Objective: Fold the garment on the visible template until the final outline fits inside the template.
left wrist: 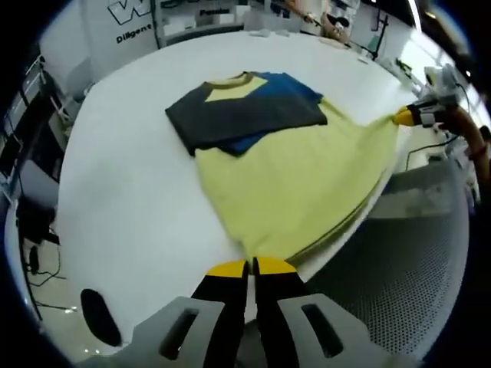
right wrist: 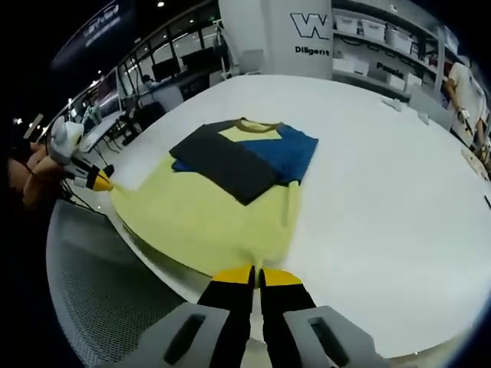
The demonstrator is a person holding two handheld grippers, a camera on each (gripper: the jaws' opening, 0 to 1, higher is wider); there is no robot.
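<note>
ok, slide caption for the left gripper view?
Both grippers pinch the yellow shirt's hem corners on the white table.

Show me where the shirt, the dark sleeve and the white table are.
shirt (left wrist: pixel 295 180): left gripper view, on the yellow body.
dark sleeve (right wrist: pixel 226 162): right gripper view, mid-sleeve.
white table (right wrist: pixel 383 192): right gripper view, bare top.

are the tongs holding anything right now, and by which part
Both are shut on the yellow shirt. The left tongs pinch one bottom corner of its hem at the table edge; the right tongs pinch the other corner.

white table (left wrist: pixel 138 192), yellow shirt (left wrist: pixel 299 184) on it
</note>
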